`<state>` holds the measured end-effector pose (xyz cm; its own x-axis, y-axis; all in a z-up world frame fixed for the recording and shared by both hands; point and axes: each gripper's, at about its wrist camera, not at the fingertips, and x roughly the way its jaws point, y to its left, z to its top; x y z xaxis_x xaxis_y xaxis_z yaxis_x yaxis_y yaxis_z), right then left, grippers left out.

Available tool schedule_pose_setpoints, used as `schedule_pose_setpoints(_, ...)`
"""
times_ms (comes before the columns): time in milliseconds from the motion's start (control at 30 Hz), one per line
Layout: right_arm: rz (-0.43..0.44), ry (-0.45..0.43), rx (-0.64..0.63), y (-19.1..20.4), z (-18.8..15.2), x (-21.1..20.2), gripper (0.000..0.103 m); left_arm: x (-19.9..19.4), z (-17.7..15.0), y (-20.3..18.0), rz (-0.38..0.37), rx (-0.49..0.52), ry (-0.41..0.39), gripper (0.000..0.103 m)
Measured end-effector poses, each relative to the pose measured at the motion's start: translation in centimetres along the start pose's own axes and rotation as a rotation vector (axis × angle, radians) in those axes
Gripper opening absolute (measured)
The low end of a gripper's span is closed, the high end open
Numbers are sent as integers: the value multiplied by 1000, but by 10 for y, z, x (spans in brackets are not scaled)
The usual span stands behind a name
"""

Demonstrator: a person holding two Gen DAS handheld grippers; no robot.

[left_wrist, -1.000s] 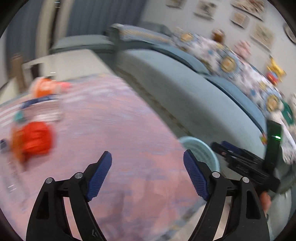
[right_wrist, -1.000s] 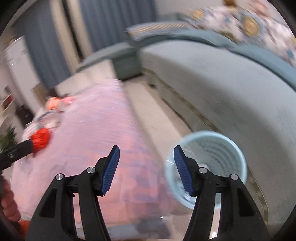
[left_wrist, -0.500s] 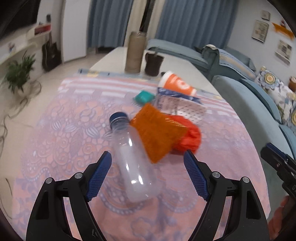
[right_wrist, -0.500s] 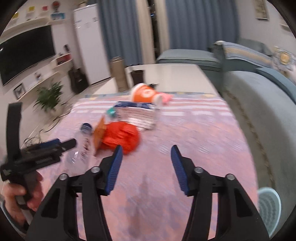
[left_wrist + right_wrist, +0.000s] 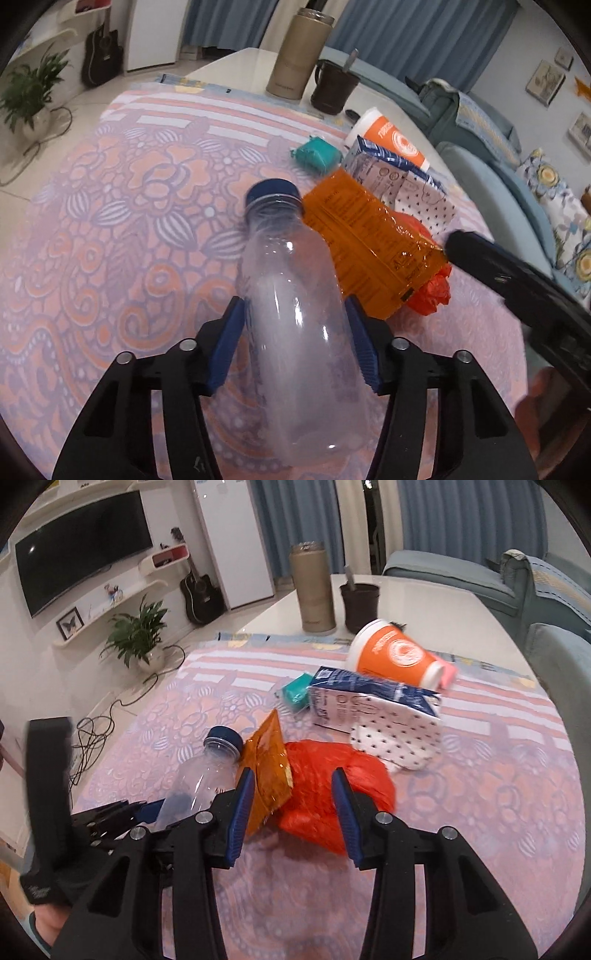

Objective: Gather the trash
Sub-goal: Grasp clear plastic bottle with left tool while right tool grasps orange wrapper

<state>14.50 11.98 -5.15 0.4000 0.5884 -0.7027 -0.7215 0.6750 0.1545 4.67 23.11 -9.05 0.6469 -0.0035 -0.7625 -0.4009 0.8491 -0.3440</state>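
Clear plastic bottle (image 5: 295,332), lying on its side on the cloth-covered bench (image 5: 110,221): looks empty, light, thin-walled, slick; left gripper (image 5: 295,347) fingers just closed in, blue pads flanking mid-body, firm squeeze not confirmed. Red plastic bag (image 5: 332,786) and orange snack wrapper (image 5: 269,771), touching the bottle: soft, near weightless, crinkly; right gripper (image 5: 293,812) fingers half spread around both, nothing pinched; bunched middle best.
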Motion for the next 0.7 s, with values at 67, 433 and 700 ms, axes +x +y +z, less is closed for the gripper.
schedule_pose_setpoints(67, -1, 12, -6, 3, 2, 8, 40, -1, -1, 6, -11, -23, -12, 51)
schedule_pose_setpoints(433, 75, 61, -1, 16, -1, 30, 27, -14, -7, 32, -26, -84, -51, 50)
schedule_pose_setpoints(700, 69, 76, -7, 25, -5, 35, 5, -15, -8, 33, -43, -82, -67, 50)
